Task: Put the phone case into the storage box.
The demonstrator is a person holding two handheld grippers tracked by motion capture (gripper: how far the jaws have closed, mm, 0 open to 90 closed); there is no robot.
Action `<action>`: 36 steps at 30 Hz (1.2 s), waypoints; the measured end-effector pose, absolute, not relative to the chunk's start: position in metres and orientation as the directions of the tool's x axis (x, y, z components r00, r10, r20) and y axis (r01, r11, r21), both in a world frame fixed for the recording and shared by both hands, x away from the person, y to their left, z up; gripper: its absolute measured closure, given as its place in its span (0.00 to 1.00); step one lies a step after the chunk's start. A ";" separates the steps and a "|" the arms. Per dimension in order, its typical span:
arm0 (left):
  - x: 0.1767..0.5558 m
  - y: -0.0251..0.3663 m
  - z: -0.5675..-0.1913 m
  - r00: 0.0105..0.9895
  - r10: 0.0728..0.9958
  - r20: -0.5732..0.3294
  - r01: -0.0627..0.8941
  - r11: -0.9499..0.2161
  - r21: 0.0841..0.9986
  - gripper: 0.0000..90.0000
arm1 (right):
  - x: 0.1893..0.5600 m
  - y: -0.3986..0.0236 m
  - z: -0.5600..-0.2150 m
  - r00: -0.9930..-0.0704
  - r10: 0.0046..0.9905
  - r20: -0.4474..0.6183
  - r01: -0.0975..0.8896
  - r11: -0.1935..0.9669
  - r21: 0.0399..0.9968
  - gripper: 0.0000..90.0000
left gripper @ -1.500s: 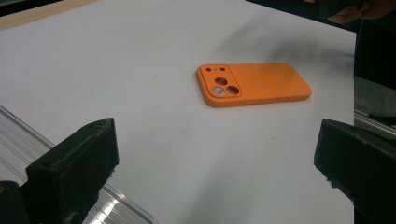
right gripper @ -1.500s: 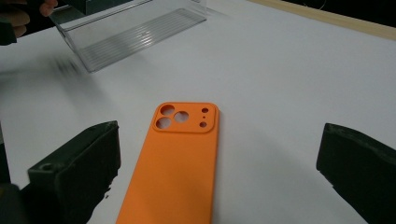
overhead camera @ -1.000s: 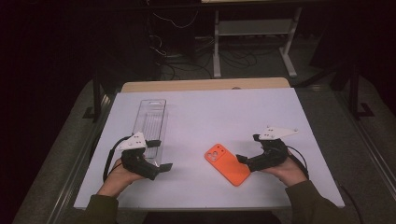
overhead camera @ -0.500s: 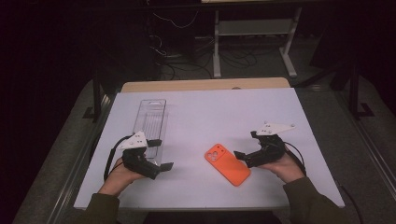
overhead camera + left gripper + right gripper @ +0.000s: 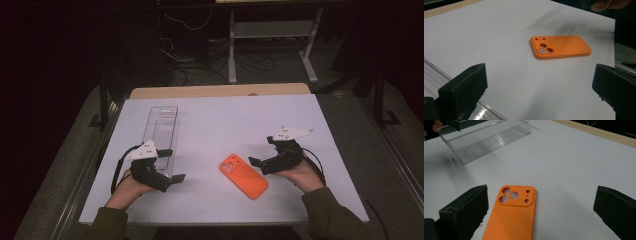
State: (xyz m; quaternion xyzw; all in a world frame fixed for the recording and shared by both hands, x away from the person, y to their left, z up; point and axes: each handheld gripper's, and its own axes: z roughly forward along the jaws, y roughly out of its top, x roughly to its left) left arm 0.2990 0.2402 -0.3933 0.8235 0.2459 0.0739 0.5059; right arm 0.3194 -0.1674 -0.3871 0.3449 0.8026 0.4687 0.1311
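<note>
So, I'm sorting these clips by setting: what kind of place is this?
Probably a lab or workshop set up for recording, not a home. A white-covered table stands in a dark room, loose cables trail over the floor behind it, and a metal equipment stand sits beyond.

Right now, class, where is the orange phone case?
In the high view the case lies flat on the white table, right of centre near the front, just left of the right tool and well right of the clear tray.
</note>
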 end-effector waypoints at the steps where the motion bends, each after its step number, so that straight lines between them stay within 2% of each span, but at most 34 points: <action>1: 0.299 0.240 -0.393 0.868 0.480 -0.127 0.330 -0.367 0.869 0.00 | 0.320 -0.167 -0.387 -0.729 0.675 0.114 0.429 0.321 0.844 0.00; 15: 0.299 0.240 -0.393 0.867 0.481 -0.132 0.333 -0.362 0.871 0.00 | 0.329 -0.157 -0.387 -0.731 0.675 0.101 0.421 0.330 0.845 0.00; 36: 0.298 0.242 -0.393 0.863 0.489 -0.128 0.334 -0.361 0.871 0.00 | 0.322 -0.149 -0.385 -0.738 0.671 0.078 0.409 0.352 0.842 0.00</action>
